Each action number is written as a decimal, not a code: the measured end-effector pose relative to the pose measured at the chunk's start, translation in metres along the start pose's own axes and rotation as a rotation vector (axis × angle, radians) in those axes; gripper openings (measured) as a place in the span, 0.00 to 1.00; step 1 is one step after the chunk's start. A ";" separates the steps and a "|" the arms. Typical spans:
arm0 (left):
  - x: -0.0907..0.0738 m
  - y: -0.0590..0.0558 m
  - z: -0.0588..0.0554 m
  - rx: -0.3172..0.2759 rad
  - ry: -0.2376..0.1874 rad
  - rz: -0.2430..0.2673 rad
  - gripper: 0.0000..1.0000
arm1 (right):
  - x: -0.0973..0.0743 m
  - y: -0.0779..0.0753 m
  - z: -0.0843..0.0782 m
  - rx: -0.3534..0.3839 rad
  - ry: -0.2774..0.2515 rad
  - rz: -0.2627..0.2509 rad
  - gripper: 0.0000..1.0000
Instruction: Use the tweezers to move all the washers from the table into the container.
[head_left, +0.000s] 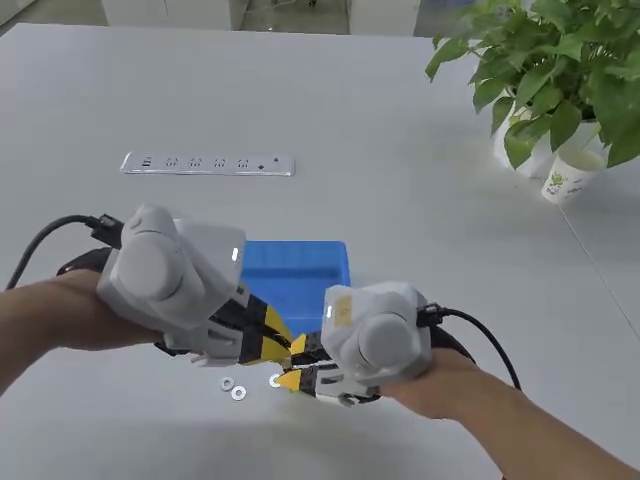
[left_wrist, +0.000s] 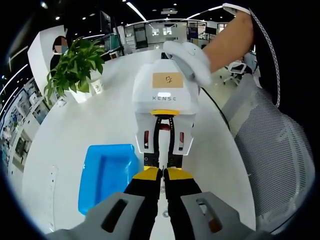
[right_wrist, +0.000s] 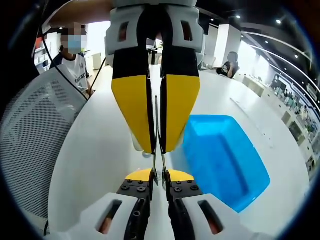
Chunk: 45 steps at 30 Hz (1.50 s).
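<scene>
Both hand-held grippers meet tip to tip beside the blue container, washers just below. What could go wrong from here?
1. The tweezers seem pinched by the left hand-held gripper and the right hand-held gripper at once; if one lets go badly, they may slip or twist.
2. The washers lie loose right beneath the tips, so a dropped tool or low jaw might scatter them.
3. The container sits close behind and could get nudged.

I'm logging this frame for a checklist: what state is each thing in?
left gripper: shut on the tweezers
right gripper: shut on the tweezers
tweezers: gripped by both grippers
container: open-topped, no washers seen inside
washers: loose on the table, outside the container
power strip: nothing plugged in
</scene>
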<state>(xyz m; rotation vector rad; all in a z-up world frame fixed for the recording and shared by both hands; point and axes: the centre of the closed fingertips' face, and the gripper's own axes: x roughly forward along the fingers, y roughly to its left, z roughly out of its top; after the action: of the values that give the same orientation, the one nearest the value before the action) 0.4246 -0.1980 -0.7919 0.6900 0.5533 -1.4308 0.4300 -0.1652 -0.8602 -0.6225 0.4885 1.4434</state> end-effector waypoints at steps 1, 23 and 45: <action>0.000 0.001 0.000 0.000 0.000 -0.001 0.07 | 0.000 0.000 0.000 0.000 0.000 0.000 0.12; 0.009 0.008 -0.007 -0.005 0.014 -0.019 0.07 | 0.008 -0.007 -0.009 0.005 0.005 0.015 0.12; 0.011 0.014 -0.003 -0.023 0.012 -0.018 0.07 | 0.000 -0.009 -0.009 0.016 -0.002 -0.005 0.15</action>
<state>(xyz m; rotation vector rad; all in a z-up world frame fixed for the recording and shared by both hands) 0.4397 -0.2032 -0.8007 0.6767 0.5860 -1.4361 0.4397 -0.1709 -0.8664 -0.6091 0.4968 1.4336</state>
